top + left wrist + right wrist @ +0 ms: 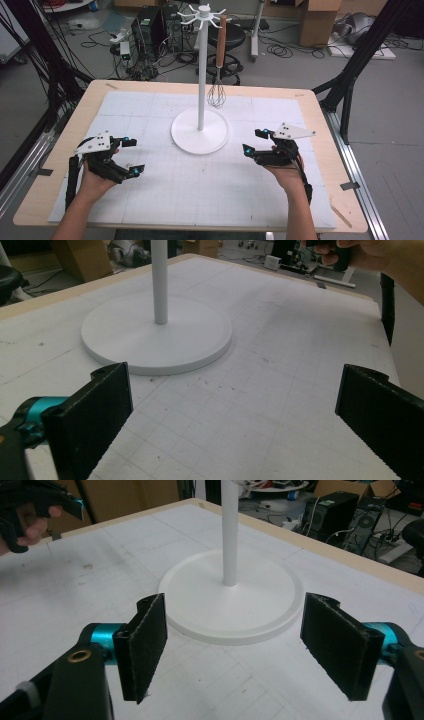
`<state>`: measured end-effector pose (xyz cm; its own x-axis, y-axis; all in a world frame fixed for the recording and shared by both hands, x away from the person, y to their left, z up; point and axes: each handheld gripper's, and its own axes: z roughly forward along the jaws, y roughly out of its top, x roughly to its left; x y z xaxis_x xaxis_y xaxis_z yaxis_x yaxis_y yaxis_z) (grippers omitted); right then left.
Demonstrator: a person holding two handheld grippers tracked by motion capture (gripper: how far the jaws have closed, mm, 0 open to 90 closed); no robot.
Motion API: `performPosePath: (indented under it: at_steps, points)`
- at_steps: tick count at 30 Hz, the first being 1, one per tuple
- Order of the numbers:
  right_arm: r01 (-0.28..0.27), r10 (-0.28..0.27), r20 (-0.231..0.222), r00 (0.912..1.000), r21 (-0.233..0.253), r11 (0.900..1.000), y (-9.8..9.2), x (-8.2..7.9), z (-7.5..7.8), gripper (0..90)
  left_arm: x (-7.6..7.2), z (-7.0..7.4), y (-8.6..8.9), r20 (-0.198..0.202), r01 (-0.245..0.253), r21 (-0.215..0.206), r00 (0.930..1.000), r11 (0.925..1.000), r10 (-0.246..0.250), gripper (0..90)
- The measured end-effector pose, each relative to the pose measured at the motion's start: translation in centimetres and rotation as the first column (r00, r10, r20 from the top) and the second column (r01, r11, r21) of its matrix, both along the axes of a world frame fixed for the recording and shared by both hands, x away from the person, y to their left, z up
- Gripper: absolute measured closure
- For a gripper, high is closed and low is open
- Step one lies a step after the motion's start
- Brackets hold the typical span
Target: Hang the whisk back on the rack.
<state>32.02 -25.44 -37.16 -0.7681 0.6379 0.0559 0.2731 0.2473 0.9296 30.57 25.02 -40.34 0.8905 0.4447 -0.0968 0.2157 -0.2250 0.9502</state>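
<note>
Hovering either side of the stand (200,131), left claw (131,156) and right claw (254,141) are both gaping apart, holding nothing. Whisk (218,65) is hanging on the stand's top hook; looks finished or unstarted.

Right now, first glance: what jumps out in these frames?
The tall white rack stand at mid table, on its round base, with a wooden-handled whisk hanging from a hook at its top. Next, the left gripper and right gripper, both open and holding nothing, flanking the base on the white gridded mat.
</note>
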Motion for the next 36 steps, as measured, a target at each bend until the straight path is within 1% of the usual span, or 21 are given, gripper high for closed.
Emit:
performPosePath:
  at_steps: [2, 4, 6, 7, 12, 16, 18, 20, 21, 24, 26, 30, 33, 36]
  points:
    - [0.01, -0.01, -0.007, 0.9999, 0.015, 1.0, -0.2, -0.1, -0.3, 24.7, 0.0, -0.1, 0.0, -0.003, -0.001, 0.004, 1.0, 1.0, 0.001, 2.4]
    - [0.011, -0.011, -0.012, 0.9999, 0.016, 1.0, -0.3, -0.1, -0.6, 24.2, 0.0, -0.1, -0.1, -0.002, 0.0, 0.006, 1.0, 1.0, 0.0, 2.4]
    - [0.004, -0.003, -0.027, 0.9996, 0.016, 1.0, -0.3, 0.0, -0.9, 22.7, 0.0, -0.1, -0.1, -0.002, 0.003, 0.005, 1.0, 1.0, -0.003, 2.5]
    - [0.012, -0.012, -0.035, 0.9993, 0.016, 1.0, -0.2, 0.1, -1.0, 20.0, 0.1, -0.1, -0.2, -0.002, 0.002, 0.005, 1.0, 1.0, -0.002, 2.5]
    - [0.016, -0.016, -0.029, 0.9994, 0.018, 1.0, 0.2, 0.2, -1.1, 18.4, 0.0, -0.1, -0.3, 0.0, 0.003, 0.01, 1.0, 0.9999, -0.003, 2.5]
    - [0.012, -0.012, -0.051, 0.9986, 0.0, 1.0, 0.3, 0.0, -1.2, 16.1, 0.0, 0.0, -0.2, 0.0, 0.004, 0.004, 1.0, 1.0, -0.004, 2.5]
    - [0.008, -0.009, -0.058, 0.9983, -0.018, 1.0, 0.6, -0.1, -1.4, 15.6, 0.0, 0.0, -0.3, -0.002, 0.004, 0.005, 1.0, 1.0, -0.004, 2.4]
    - [0.005, -0.006, -0.059, 0.9982, -0.027, 1.0, 0.7, -0.1, -1.4, 15.3, 0.1, -0.1, -0.3, -0.006, 0.001, 0.002, 1.0, 1.0, -0.001, 2.4]
    - [-0.003, 0.0, -0.056, 0.9984, -0.042, 0.999, 0.9, -0.1, -1.4, 15.1, 0.1, -0.1, -0.3, -0.006, -0.001, 0.004, 1.0, 1.0, 0.001, 2.4]
    - [-0.013, 0.011, -0.059, 0.9982, -0.037, 0.999, 1.0, -0.2, -1.5, 14.5, 0.1, -0.1, -0.3, 0.0, 0.001, 0.008, 1.0, 1.0, -0.001, 2.4]
    - [-0.022, 0.02, -0.071, 0.9973, -0.03, 0.999, 0.9, -0.1, -1.5, 14.2, 0.1, 0.0, -0.3, 0.001, 0.001, 0.005, 1.0, 1.0, -0.001, 2.5]
    - [-0.015, 0.012, -0.076, 0.997, -0.038, 0.999, 0.8, -0.2, -1.5, 13.9, 0.2, -0.2, -0.4, -0.003, 0.005, 0.012, 1.0, 0.9999, -0.005, 2.4]
    - [-0.012, 0.009, -0.072, 0.9974, -0.041, 0.999, 0.9, -0.4, -1.4, 13.8, 0.2, -0.2, -0.5, -0.005, 0.014, 0.015, 0.9999, 0.9998, -0.014, 2.5]
    - [-0.011, 0.009, -0.064, 0.9979, -0.04, 0.999, 0.9, -0.4, -1.4, 13.8, 0.2, -0.1, -0.5, 0.003, 0.013, 0.014, 0.9999, 0.9998, -0.013, 2.4]
